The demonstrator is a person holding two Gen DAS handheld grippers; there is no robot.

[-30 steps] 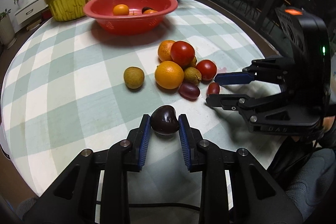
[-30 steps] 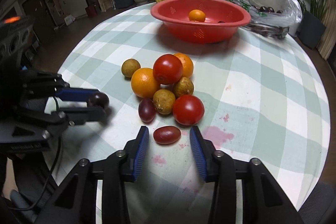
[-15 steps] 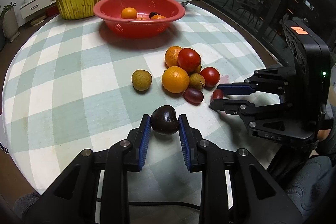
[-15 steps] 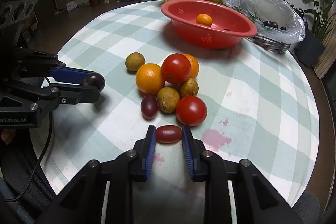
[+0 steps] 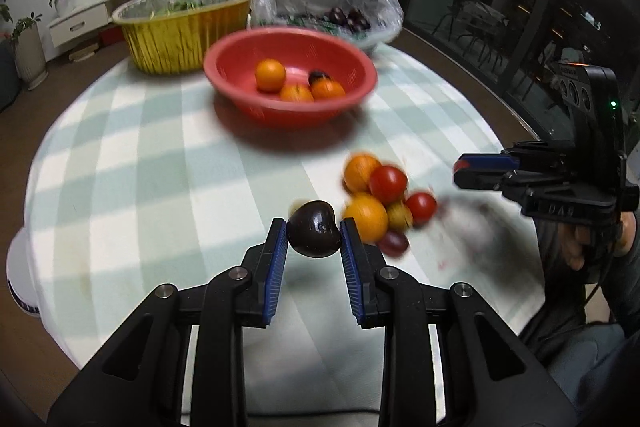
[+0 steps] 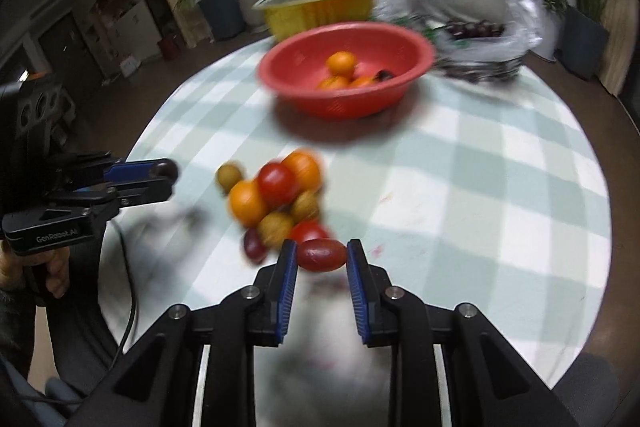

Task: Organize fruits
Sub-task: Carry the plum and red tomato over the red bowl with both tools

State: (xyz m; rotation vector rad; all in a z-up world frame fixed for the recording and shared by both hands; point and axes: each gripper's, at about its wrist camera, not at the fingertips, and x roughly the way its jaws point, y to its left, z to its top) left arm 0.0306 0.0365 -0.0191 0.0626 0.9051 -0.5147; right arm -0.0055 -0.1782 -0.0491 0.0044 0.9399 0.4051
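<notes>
1. The table [image 5: 120, 163] is giving me open checked cloth on the way to the red bowl [image 5: 290, 83]; the fruit pile [image 5: 380, 199] is crowding only its near right side.
2. My left tongs [image 5: 314, 241] are clamping a dark plum [image 5: 314, 229], lifted clear.
3. My right tongs [image 6: 322, 257] are pinching a small red tomato [image 6: 322, 255] by its ends; I am judging it could squirt out if jolted, or burst.

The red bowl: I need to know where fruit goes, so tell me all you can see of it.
The red bowl is round, wide and shallow, looks plastic, with small perforations in its wall. It stands upright on the checked tablecloth, beyond the loose fruit pile. Inside lie three oranges and one dark fruit. Neither gripper touches it.
</notes>
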